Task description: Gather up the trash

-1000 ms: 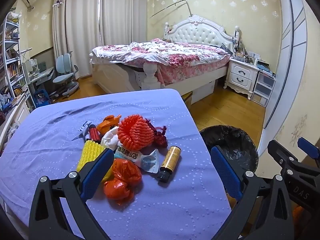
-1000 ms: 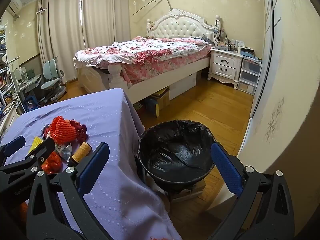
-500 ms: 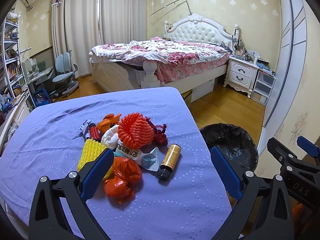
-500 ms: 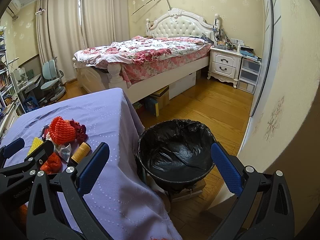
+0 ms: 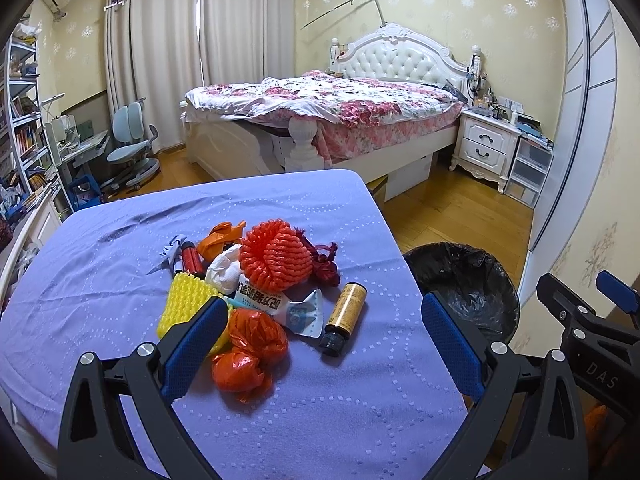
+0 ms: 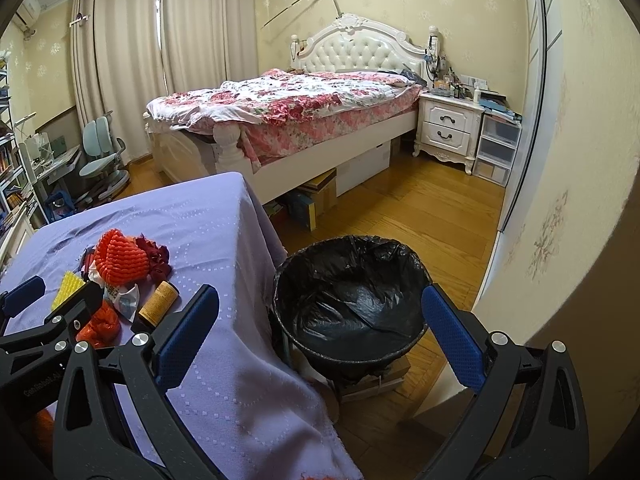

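Note:
A pile of trash lies on the purple table [image 5: 100, 280]: an orange foam net [image 5: 276, 256], a brown bottle [image 5: 346, 312] on its side, crumpled orange plastic [image 5: 250, 354], a yellow foam net [image 5: 184, 306], a white wrapper [image 5: 276, 304] and dark red netting [image 5: 324, 264]. My left gripper [image 5: 320, 340] is open and empty, just in front of the pile. A bin with a black bag [image 6: 352, 300] stands on the floor right of the table. My right gripper [image 6: 320, 332] is open and empty, before the bin.
A bed [image 5: 328, 112] stands behind the table, a nightstand [image 5: 488, 148] and plastic drawers [image 6: 496, 148] to its right. A desk chair [image 5: 132, 148] and bookshelves [image 5: 24, 132] are at the left. A wall [image 6: 580, 160] is close on the right. Wooden floor [image 6: 400, 208] surrounds the bin.
Both grippers have drifted slightly; the views shift a little. Nothing was grasped or moved.

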A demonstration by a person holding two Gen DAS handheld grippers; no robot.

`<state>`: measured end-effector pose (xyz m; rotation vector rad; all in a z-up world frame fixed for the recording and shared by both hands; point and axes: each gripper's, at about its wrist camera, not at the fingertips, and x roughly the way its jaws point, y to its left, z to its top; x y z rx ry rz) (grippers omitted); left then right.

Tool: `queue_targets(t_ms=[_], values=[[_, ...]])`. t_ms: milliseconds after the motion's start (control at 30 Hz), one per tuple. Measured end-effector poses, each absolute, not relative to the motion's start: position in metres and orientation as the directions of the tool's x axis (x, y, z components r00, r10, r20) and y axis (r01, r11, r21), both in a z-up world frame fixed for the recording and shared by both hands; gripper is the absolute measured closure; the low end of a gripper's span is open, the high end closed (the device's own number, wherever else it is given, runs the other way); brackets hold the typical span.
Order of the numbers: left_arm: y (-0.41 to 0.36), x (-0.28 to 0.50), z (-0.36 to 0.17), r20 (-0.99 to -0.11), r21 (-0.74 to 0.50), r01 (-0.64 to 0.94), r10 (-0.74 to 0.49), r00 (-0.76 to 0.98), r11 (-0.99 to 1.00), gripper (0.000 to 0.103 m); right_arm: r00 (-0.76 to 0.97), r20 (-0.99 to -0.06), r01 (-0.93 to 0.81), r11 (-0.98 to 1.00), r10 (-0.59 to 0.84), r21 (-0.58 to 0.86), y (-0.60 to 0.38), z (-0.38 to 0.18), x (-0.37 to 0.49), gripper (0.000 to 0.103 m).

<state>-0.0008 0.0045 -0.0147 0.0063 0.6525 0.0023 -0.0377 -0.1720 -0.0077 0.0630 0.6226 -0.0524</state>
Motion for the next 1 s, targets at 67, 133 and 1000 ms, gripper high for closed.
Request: queue_targets(t_ms=[67, 133, 1000], values=[[0.0055, -0.0016, -0.0163, -0.608, 0.008, -0.002, 0.006, 0.794, 1.0, 0.006, 0.812, -0.583, 0.069, 0.997, -0.031, 0.043, -0.1725, -0.0078, -0.0378, 0.004], [0.0065, -0.0017, -0.0166, -0.608, 0.006, -0.002, 0.005, 0.794, 1.0, 0.006, 0.811, -0.585, 0.069, 0.997, -0.031, 0.043, -0.1721, -0.0078, -0.0374, 0.004], [0.0114, 0.0, -0.0255, -0.615, 0.008, -0.006, 0.01, 0.788, 1.0, 0.006, 0.806, -0.591, 0.068, 0.997, -0.031, 0.041, -0.1765, -0.0147, -0.0394, 0.004]])
